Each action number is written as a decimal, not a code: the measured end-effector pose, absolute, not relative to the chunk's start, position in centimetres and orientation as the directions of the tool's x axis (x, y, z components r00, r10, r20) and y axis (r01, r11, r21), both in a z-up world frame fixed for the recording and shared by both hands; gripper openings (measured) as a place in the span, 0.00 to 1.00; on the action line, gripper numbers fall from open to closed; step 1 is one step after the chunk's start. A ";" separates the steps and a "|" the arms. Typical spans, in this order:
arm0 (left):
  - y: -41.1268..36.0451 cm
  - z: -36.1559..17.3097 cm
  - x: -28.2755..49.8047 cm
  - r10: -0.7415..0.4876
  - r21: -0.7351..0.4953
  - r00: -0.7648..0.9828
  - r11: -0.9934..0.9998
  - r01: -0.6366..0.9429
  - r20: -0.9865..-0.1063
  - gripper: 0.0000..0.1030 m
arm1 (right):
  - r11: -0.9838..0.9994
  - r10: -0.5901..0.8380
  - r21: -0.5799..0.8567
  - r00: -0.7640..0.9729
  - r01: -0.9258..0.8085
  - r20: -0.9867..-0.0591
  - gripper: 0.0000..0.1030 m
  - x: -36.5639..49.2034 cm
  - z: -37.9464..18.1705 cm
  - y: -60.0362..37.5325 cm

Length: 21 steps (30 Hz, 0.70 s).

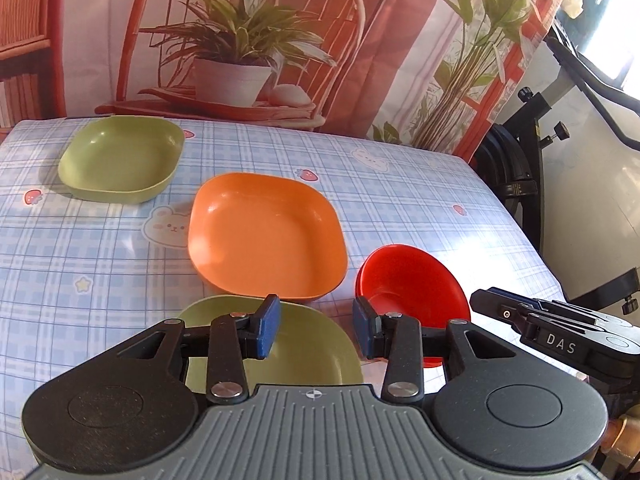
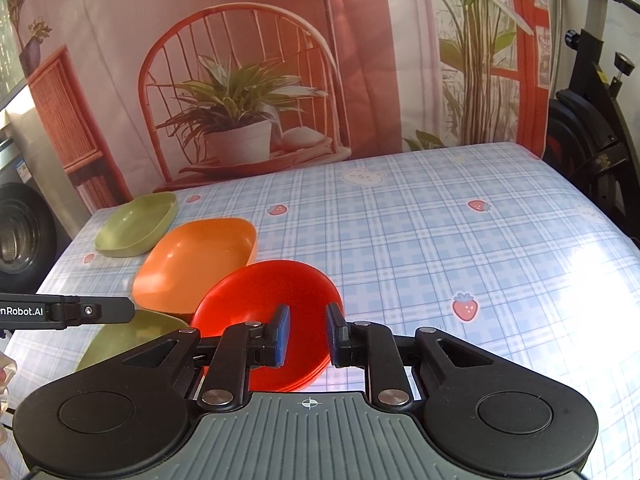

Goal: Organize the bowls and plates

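Observation:
Four dishes stand on the checked tablecloth (image 1: 420, 200). A green plate (image 1: 120, 160) lies at the far left, an orange plate (image 1: 264, 236) in the middle, and a second green plate (image 1: 308, 348) nearest me. My left gripper (image 1: 316, 328) hovers over that near plate, open, with nothing between its blue pads. A red bowl (image 2: 260, 292) sits right of the orange plate (image 2: 196, 260). My right gripper (image 2: 307, 334) straddles the bowl's near right rim, its pads apart, one inside the bowl and one outside. In the left wrist view, the right gripper (image 1: 480, 300) comes in side-on at the red bowl (image 1: 412, 280).
A printed curtain (image 1: 240, 40) with a chair and a plant hangs behind the table. A black exercise bike (image 1: 560, 140) stands past the right edge. A washing machine (image 2: 20, 236) is at the far left. Bare cloth (image 2: 460, 240) stretches to the right of the dishes.

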State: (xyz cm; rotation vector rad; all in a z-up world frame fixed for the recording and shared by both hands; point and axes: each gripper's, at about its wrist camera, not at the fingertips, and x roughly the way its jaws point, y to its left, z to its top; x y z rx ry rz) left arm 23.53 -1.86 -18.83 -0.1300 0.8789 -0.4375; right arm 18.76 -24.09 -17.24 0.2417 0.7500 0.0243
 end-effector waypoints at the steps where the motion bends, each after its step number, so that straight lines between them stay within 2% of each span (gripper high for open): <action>1: -1.0 -18.9 23.3 -0.412 -0.284 0.560 0.909 0.304 -0.719 0.40 | 0.972 0.123 0.230 0.733 0.047 -0.669 0.18 18.6 -17.0 -23.6; 11: 4.7 -19.8 20.8 -0.330 -0.255 0.573 0.944 0.209 -0.750 0.40 | 0.958 0.278 0.250 0.663 -0.139 -0.695 0.18 18.0 -16.9 -17.7; 21: 5.8 -22.0 20.5 -0.309 -0.269 0.537 0.951 0.153 -0.785 0.40 | 0.941 0.337 0.285 0.570 -0.182 -0.749 0.18 18.6 -19.0 -16.3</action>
